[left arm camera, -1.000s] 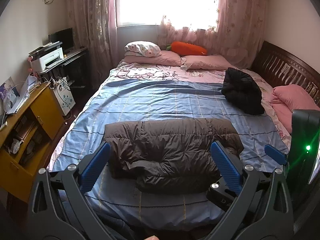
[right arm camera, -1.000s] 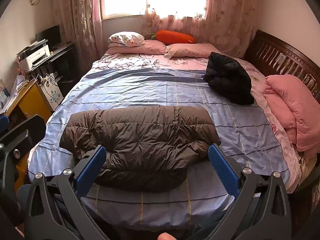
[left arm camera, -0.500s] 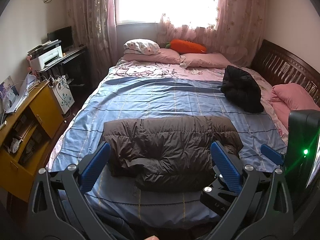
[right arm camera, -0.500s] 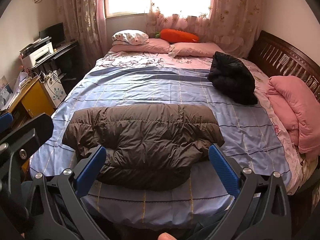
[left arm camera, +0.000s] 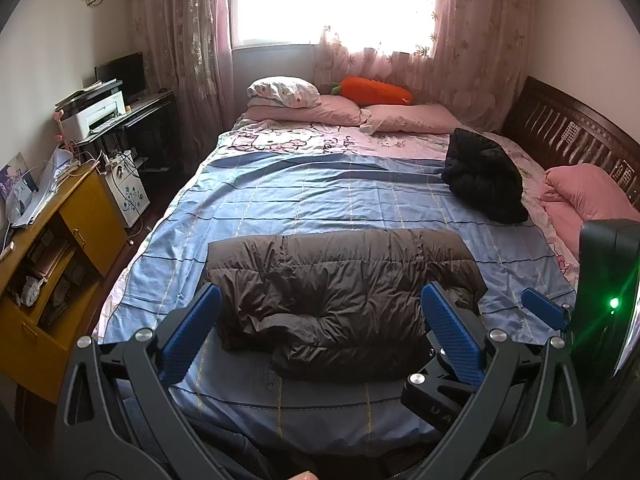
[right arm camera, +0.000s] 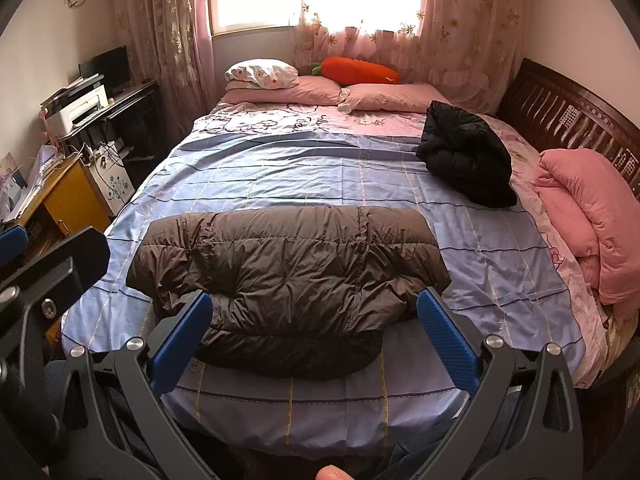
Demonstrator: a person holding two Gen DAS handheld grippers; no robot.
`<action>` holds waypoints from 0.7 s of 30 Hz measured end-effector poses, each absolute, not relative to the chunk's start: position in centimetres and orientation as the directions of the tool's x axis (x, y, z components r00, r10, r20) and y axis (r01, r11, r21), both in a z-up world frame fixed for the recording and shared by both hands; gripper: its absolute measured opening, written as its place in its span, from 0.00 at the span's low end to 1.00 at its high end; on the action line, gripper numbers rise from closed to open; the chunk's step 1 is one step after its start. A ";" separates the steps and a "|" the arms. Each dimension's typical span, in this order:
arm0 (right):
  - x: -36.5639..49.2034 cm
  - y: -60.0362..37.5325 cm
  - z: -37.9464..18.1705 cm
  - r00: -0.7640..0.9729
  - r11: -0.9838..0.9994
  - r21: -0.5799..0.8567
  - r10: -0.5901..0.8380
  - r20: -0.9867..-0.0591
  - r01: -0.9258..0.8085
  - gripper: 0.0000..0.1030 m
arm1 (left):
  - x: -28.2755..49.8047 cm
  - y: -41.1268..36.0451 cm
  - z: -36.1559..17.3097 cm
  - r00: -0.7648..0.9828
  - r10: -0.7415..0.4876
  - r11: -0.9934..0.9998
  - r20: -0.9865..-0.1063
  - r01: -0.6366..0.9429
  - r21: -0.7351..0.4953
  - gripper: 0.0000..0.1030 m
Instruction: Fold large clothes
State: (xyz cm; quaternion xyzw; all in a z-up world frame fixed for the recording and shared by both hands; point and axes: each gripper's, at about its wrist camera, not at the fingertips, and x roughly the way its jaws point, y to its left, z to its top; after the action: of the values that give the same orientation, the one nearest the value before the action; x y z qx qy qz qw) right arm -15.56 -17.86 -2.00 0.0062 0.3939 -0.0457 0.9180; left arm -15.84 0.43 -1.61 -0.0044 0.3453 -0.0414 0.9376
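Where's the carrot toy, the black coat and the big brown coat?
carrot toy point(right arm camera: 360, 71): right wrist view, middle of its orange body.
black coat point(right arm camera: 466, 158): right wrist view, middle of the bundle.
brown coat point(left arm camera: 340, 292): left wrist view, centre of the folded top.

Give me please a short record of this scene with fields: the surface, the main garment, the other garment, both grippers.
surface: bed with blue striped sheet
main garment: brown puffer jacket, folded, lying near the bed's front edge
other garment: black jacket, bundled on the far right of the bed
left gripper: open, holding nothing, apart from the brown jacket
right gripper: open, holding nothing
pillows: at the far end, orange carrot plush on them
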 end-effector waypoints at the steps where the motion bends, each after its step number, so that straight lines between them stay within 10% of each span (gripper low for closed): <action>1: -15.6 -17.9 -2.0 0.686 0.996 -0.025 -0.079 -0.723 0.089 0.99 | -15.9 0.4 -1.7 0.758 -0.080 0.997 -0.648 0.075 -0.036 0.98; 21: -15.7 -17.7 -2.2 0.685 0.996 -0.020 -0.078 -0.725 0.091 0.99 | -16.4 0.7 -2.1 0.754 -0.099 0.995 -0.649 0.087 -0.050 0.98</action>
State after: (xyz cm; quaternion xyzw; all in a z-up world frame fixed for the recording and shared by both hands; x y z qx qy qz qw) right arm -15.73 -17.70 -2.20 0.0086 0.3943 -0.0461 0.9178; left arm -16.41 0.65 -2.13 -0.0084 0.3468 -0.0496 0.9366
